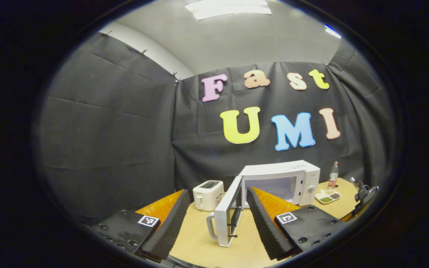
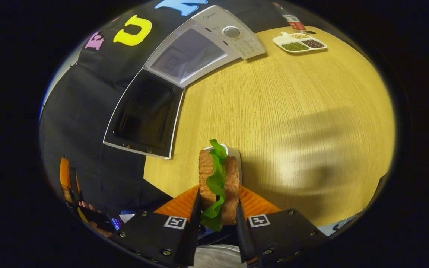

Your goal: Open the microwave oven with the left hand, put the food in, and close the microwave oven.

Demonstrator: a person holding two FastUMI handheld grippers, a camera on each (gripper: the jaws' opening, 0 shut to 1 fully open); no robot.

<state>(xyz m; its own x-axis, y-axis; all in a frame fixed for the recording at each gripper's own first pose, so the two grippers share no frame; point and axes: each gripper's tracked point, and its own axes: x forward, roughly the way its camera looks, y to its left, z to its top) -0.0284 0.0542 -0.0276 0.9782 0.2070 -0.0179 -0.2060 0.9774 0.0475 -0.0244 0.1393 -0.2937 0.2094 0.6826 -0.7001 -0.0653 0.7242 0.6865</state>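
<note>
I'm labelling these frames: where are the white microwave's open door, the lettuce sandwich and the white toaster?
White microwave's open door (image 1: 225, 219), left gripper view, outer panel.
Lettuce sandwich (image 2: 217, 178), right gripper view, green lettuce filling.
White toaster (image 1: 207, 196), left gripper view, front face.

Toaster (image 1: 208, 194), bottle (image 1: 333, 174), divided snack tray (image 1: 328, 196) on wooden table (image 1: 199, 242).

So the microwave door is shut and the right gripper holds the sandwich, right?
Not quite. The door is open, swung out from the microwave, as the left gripper view shows. The right gripper does hold the sandwich.
</note>
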